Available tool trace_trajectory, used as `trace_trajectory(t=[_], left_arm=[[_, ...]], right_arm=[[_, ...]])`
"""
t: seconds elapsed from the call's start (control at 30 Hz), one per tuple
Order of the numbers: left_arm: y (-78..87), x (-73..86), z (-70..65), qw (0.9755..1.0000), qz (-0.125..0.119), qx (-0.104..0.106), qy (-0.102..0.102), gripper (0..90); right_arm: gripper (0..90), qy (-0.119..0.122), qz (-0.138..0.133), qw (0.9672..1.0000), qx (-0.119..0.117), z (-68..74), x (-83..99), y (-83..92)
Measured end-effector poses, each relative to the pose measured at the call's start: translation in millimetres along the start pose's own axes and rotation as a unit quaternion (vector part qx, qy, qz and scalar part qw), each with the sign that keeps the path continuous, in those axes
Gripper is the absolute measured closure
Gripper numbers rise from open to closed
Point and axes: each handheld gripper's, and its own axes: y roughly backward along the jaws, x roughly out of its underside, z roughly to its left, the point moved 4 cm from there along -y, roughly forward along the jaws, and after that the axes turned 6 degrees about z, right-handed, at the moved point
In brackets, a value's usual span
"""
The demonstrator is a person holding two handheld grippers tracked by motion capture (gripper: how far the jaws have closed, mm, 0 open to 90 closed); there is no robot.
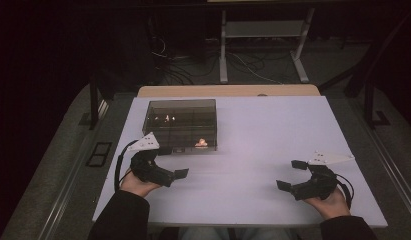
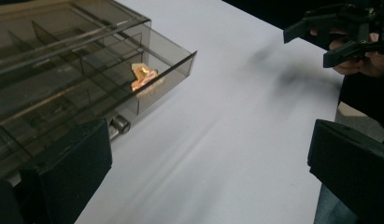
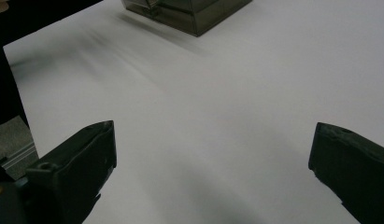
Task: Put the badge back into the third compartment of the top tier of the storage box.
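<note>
A white table (image 1: 273, 150) carries everything here, its far edge meeting a strip of bare wood. On its left half, toward the far edge, sits a smoky clear plastic box (image 1: 182, 125) with a lid and inner dividers that split it into compartments. The box lies flat, and a small metal latch shows on its near wall in the left gripper view.

The left gripper (image 1: 165, 162) sits near the table's near-left corner, held in the person's left hand (image 1: 138, 186), just beside the near-left corner of the box. Its jaws stand wide apart in its own view, with bare table between them; nothing is gripped. One jaw is close against the box's near wall, though whether it touches cannot be told.

The right gripper (image 1: 291, 175) hangs over the near-right part of the table in the right hand (image 1: 330, 204), well apart from the box. Its jaws too are spread wide, with empty white surface between them, and they hold nothing.

Inside the box, a small orange object (image 2: 144, 76) lies in the compartment at the near-right corner. Two or three smaller orange bits (image 1: 167, 118) show in a compartment toward the far-left; their shape is too small to make out.
</note>
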Motion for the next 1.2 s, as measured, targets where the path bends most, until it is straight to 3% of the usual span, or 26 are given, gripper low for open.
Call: trace_trajectory(t=[0.33, 1.2], left_arm=[[0.5, 16.8, -0.2, 0.9998, -0.017, -0.004, 0.010, 0.0], [-28.6, 46.4, -2.9, 0.9996, -0.003, 0.013, 0.023, 0.0]], right_arm=[[0.2, 0.002, 0.000, 1.0000, 0.000, 0.3, 0.0, -0.8], [0.3, 0.002, 0.002, 1.0000, -0.002, 0.4, 0.2, -1.3]])
